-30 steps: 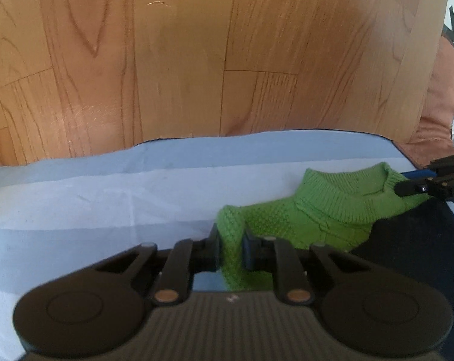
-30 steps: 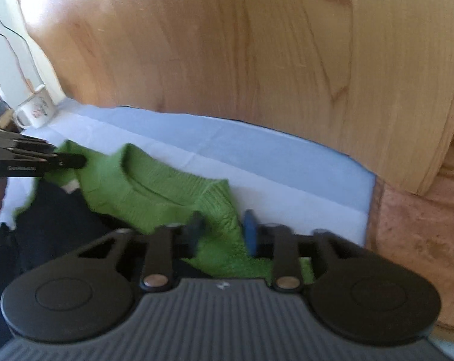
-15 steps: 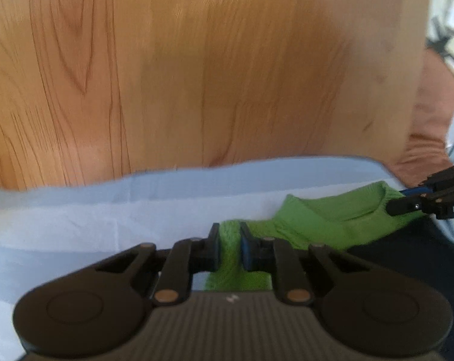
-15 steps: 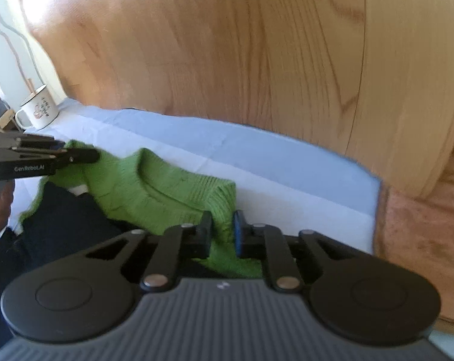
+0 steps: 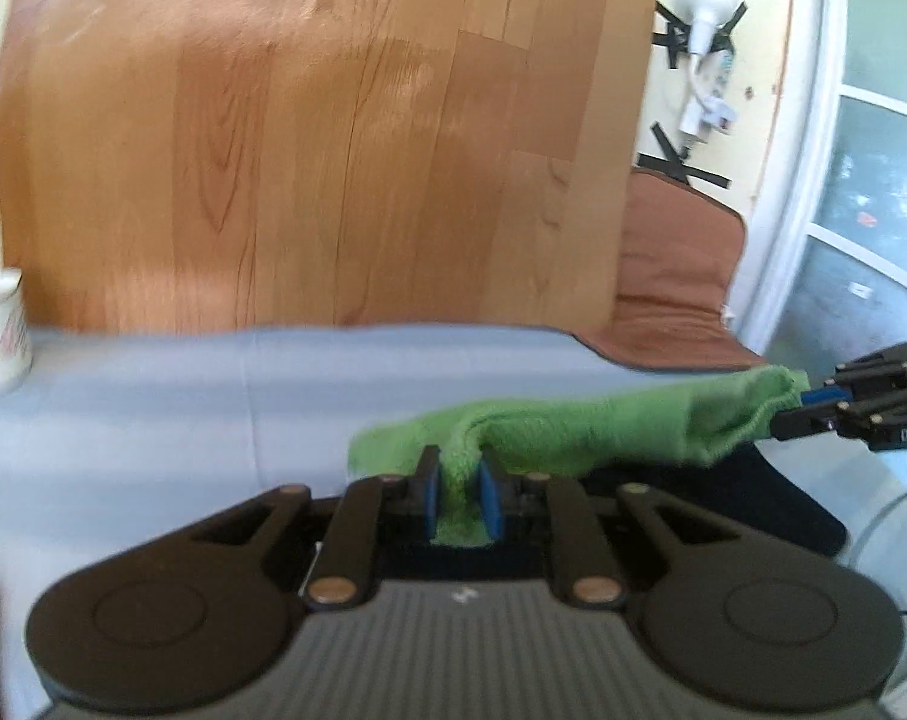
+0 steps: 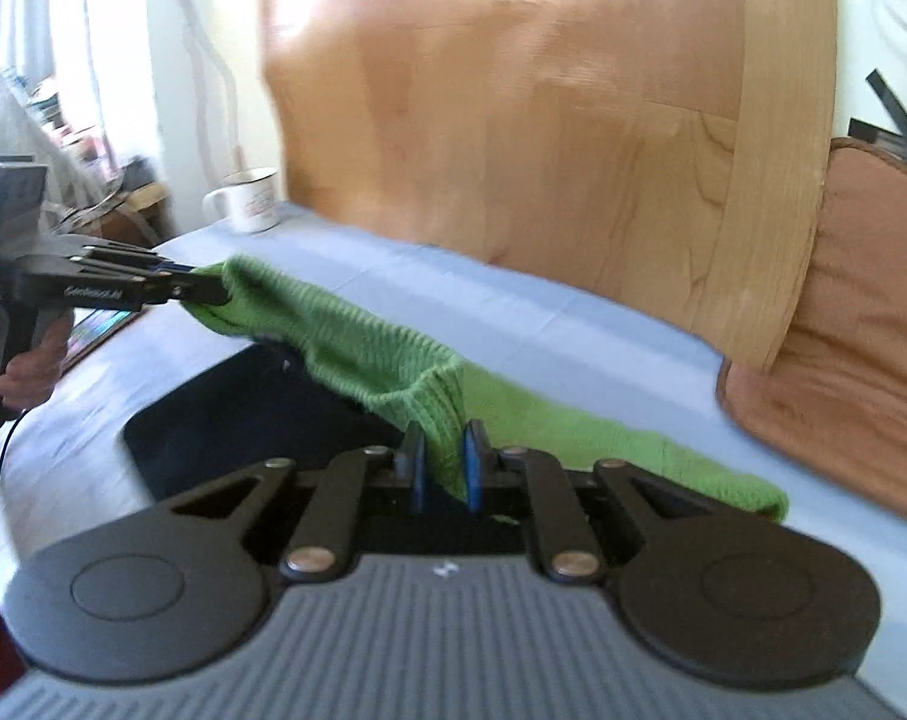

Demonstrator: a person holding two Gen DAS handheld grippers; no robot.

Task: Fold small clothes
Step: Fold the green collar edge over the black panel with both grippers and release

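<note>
Blue bedsheet (image 5: 153, 396) under a wooden headboard (image 5: 309, 144): folding in hand.
Left gripper (image 5: 458, 495) and right gripper (image 6: 444, 468) are each clamping the green sweater (image 6: 357, 342), holding it stretched above a dark garment (image 6: 237, 414), apparently for laying flat.

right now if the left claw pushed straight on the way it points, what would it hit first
Probably the light blue sheet just past the green sweater pinched in the left claw, then the wooden board behind; depth is hard to judge.
</note>
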